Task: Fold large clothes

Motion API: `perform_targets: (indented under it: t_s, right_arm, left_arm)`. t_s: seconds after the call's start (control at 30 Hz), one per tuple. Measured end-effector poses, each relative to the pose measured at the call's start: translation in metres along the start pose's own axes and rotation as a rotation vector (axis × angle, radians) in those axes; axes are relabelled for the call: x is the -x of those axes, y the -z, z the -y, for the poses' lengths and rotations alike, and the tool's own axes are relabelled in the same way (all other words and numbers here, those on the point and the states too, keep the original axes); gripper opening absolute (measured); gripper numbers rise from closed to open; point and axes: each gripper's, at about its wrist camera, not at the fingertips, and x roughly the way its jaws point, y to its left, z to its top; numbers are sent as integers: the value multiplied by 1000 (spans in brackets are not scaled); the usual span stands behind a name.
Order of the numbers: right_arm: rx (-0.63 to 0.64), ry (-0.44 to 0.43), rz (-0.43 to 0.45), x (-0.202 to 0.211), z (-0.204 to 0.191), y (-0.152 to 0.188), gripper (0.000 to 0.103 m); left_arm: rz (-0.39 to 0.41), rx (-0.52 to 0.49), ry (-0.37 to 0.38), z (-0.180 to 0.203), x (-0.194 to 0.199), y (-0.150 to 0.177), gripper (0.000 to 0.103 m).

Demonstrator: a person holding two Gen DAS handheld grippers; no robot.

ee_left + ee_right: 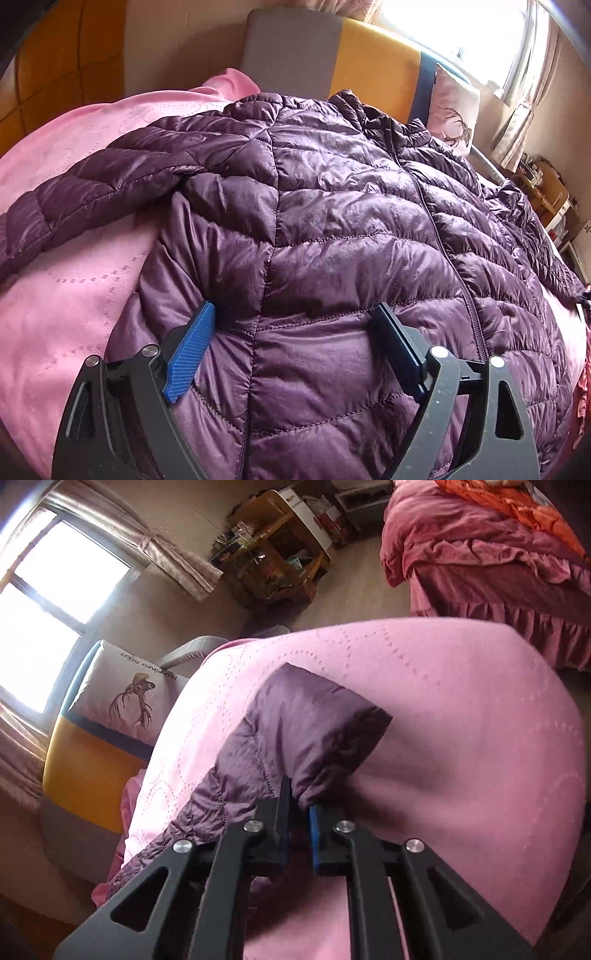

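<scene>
The left wrist view alone shows the whole purple quilted jacket (332,229) lying zipped, front up, on the pink bedspread (66,295), filling the frame centre; the left gripper (295,325) stands spread over its hem. The right wrist view shows the right gripper (299,805) pinching one sleeve cuff (317,723) (centre frame).

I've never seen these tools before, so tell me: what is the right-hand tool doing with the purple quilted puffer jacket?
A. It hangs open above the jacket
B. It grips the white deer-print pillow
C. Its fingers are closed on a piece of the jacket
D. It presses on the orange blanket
C: in the right wrist view the right gripper has its fingers pinched together on a fold of the purple quilted puffer jacket, above the pink bedspread.
</scene>
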Motion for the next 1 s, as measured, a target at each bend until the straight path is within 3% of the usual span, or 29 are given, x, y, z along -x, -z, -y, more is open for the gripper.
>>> perform_targets:
  t_s: [0.1,0.2,0.27,0.3,0.37,0.4,0.43,0.57,0.7,0.83,0.93,1.0]
  right_arm:
    - [73,51,76,39,15,9,4]
    - [150,182,73,50,38,33,4]
    - [163,211,55,49,50,46,4]
    - [168,205,65,51,52,50,9]
    - [192,209,75,57,48,54,37]
    - [195,213,75,60,47,56,70]
    - [199,220,80,65,46,58,75]
    - [318,256,130,90,23,79,76]
    - [514,106,86,91,-42,122,81]
    - [752,-116,-84,60,-141,189,82]
    - [886,-220,-192,27,-209,239,82]
    - [936,-228,-230,2,-246,264,82]
  left_arm:
    - [-1,-10,-8,1,-3,-1,88]
    - [-3,-22,-7,0,-4,-1,90]
    - [-7,-28,-5,-3,-4,-3,90]
    - [-10,-30,-4,-4,-4,-3,90]
    - [-16,-28,3,-9,-4,-6,90]
    - [-21,-31,9,-10,-3,-7,91]
    - [-29,-33,14,-11,-2,-9,91]
    - [-34,-2,73,-16,11,-23,91]
    - [43,12,69,-22,21,-45,91]
    - [90,-1,32,-25,16,-58,91]
    - [70,-1,5,-30,5,-54,91]
    - [35,28,11,-38,-2,-46,91]
